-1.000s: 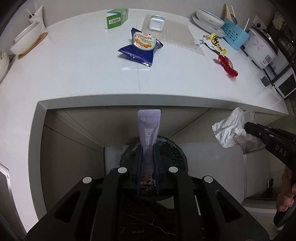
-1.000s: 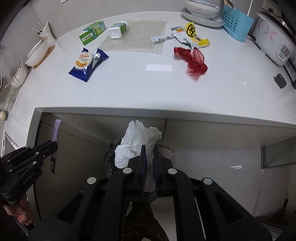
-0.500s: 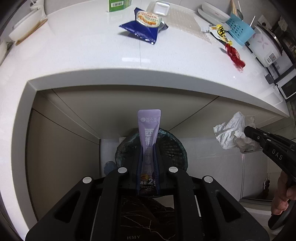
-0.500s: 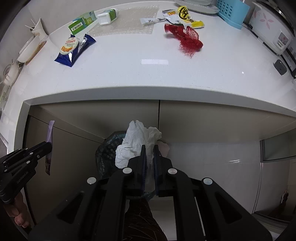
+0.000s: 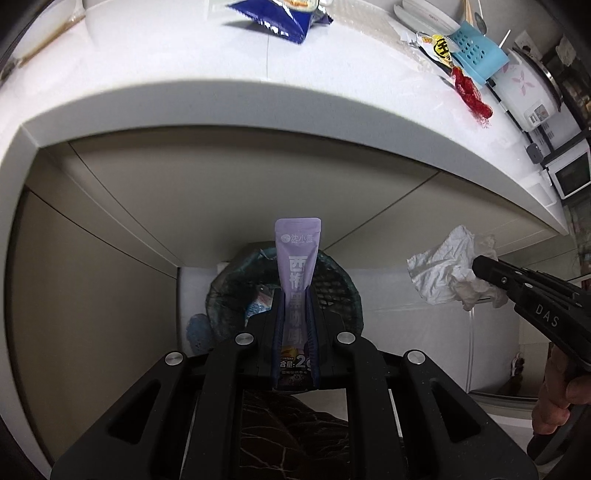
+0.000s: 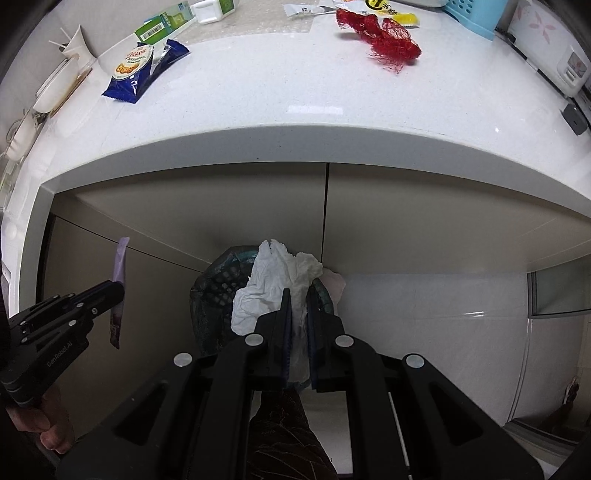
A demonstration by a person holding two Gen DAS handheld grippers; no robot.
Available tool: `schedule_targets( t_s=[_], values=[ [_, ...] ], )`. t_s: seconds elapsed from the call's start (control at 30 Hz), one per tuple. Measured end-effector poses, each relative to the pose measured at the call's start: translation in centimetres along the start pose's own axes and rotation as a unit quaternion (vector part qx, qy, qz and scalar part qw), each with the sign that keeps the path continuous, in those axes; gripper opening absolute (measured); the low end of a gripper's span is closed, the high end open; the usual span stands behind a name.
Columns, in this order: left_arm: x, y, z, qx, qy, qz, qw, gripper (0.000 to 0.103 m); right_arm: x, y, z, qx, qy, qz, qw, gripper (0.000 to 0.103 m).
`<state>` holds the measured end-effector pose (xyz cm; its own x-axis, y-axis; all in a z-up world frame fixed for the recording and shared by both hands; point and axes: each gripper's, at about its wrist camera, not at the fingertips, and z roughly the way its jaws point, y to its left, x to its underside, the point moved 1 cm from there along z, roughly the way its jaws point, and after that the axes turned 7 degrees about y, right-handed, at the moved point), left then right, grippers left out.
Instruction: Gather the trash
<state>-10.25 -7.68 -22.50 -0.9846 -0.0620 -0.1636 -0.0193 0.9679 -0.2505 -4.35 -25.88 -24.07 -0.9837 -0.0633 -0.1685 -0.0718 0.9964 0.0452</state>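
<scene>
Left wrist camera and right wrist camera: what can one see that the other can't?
Only the left wrist view shows the microwave at the far right and the print on the purple sachet held in the left gripper.

Only the right wrist view shows the green carton, the left gripper from the side, and the crumpled tissue close up, clamped in the right gripper.

Both show the white counter, the blue snack bag, the red net, the blue rack and the black bin below.
</scene>
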Motion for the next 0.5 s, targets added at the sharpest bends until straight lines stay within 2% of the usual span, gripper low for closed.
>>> schedule_targets(
  t_s=[0.23, 0.5],
  values=[
    [0.6, 0.2, 1.8, -0.009, 0.010, -0.002, 0.9999, 0.011, 0.5, 0.2, 1.7, -0.002, 0.014, -0.002, 1.000, 0.006],
    [0.9, -1.0, 4.6, -0.019, 0.025, 0.017, 0.9994, 0.011, 1.2, -0.7, 3.4, -0.004, 0.024, 0.007, 1.000, 0.006]
  ],
)
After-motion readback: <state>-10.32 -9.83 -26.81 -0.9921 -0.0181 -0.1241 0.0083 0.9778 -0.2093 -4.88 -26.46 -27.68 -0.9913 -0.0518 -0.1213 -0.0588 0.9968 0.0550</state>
